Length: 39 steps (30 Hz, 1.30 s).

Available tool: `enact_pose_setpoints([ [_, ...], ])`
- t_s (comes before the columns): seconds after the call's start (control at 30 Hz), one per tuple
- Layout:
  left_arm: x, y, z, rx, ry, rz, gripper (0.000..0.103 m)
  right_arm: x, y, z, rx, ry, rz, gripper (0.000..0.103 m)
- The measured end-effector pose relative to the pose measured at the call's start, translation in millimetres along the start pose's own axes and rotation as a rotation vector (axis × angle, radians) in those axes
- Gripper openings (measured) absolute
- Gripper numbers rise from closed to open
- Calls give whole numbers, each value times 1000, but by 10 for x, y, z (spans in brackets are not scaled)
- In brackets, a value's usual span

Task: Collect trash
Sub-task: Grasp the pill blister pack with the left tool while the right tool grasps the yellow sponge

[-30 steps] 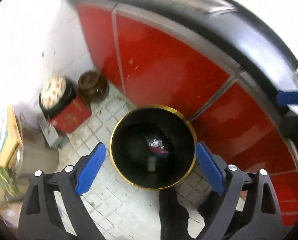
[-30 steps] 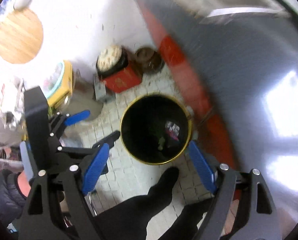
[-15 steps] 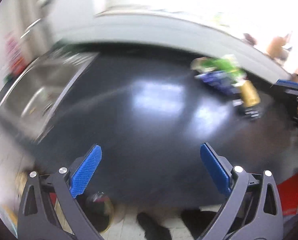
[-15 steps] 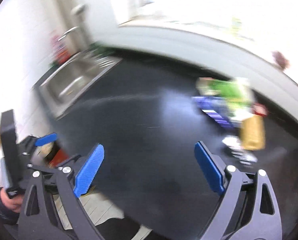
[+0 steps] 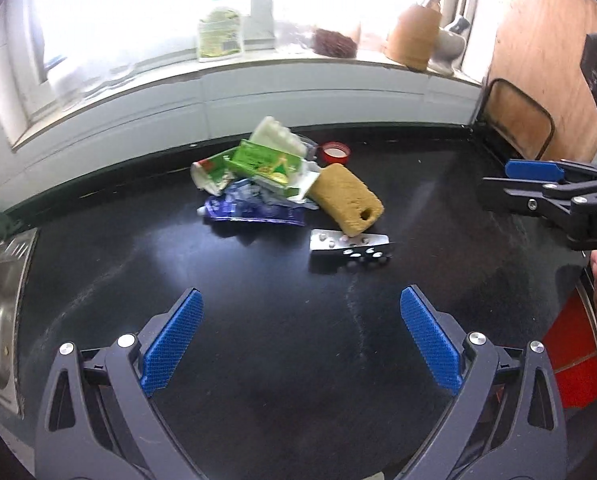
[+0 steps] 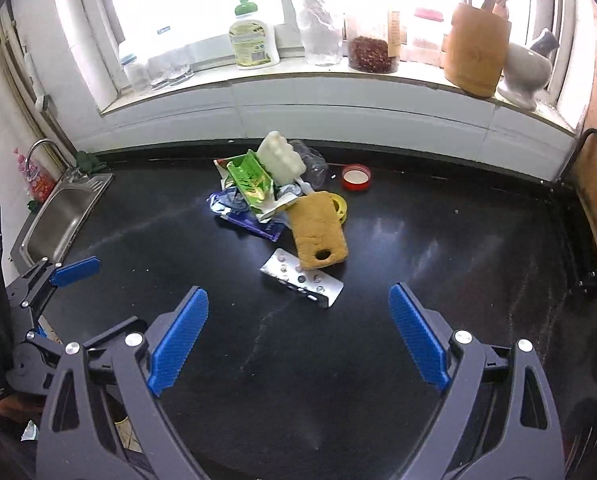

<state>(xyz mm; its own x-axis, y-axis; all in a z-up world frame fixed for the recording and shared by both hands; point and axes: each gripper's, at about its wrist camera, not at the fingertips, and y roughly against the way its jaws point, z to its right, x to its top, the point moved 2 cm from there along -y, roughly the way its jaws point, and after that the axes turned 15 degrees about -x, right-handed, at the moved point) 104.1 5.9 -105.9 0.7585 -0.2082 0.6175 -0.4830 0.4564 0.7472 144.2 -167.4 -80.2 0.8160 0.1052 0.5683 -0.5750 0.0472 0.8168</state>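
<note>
Now both grippers, left (image 5: 300, 336) and right (image 6: 298, 334), gape empty (jaws apart) near the sponge (image 6: 317, 233).

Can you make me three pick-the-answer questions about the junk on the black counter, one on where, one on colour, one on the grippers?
1. Where is the sink?
A. left end of the counter
B. right end
C. on the windowsill

2. What colour is the lid?
A. blue
B. red
C. green

3. How is the right hand-held gripper?
A. shut on the sponge
B. shut, empty
C. open, empty

Answers: 1 A, it sits at the counter's left edge. 2 B, red rim beside the pile. 3 C, its blue pads stand wide apart, short of the sponge.
</note>
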Motion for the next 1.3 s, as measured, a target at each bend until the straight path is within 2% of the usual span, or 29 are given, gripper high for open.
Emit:
enact_pose_setpoints([
  [0.1,51,-161,15,-13,-17,-14,96,101,-157,-21,19,17,-15,89],
  [0.23,93,-391,23,-73,-64,5,96,207,-532,-96,27,61,-36,89],
  [0.37,95,-777,37,-84,-196,-17,96,288,-1082,-184,38,110,-94,89],
  [0.53,89,-1304,56,-98,-356,-106,95,342,-1602,-282,68,172,-148,89],
  [0.77,114,-1755,52,-171,-460,-183,92,404,-2093,-288,98,220,-222,85],
  [0.9,135,-1977,28,-194,-490,-218,79,391,-2260,-357,138,252,-251,79],
  [1.0,149,-2055,25,-225,-482,-227,73,388,-2329,-398,172,266,-268,74],
  [1.03,159,-2067,31,-230,-478,-229,66,397,-2323,-406,182,267,-268,63],
  [1.07,163,-2077,46,-247,-469,-234,59,409,-2314,-408,179,267,-269,47],
  [1.13,183,-2066,68,-258,-458,-245,35,436,-2295,-400,199,261,-277,38],
  [1.17,186,-2059,79,-262,-452,-255,33,443,-2281,-390,204,258,-277,34],
  [1.23,196,-2020,101,-272,-440,-263,10,457,-2254,-369,205,254,-275,31],
  [1.3,207,-1944,119,-252,-432,-255,6,482,-2193,-330,209,233,-275,30],
])
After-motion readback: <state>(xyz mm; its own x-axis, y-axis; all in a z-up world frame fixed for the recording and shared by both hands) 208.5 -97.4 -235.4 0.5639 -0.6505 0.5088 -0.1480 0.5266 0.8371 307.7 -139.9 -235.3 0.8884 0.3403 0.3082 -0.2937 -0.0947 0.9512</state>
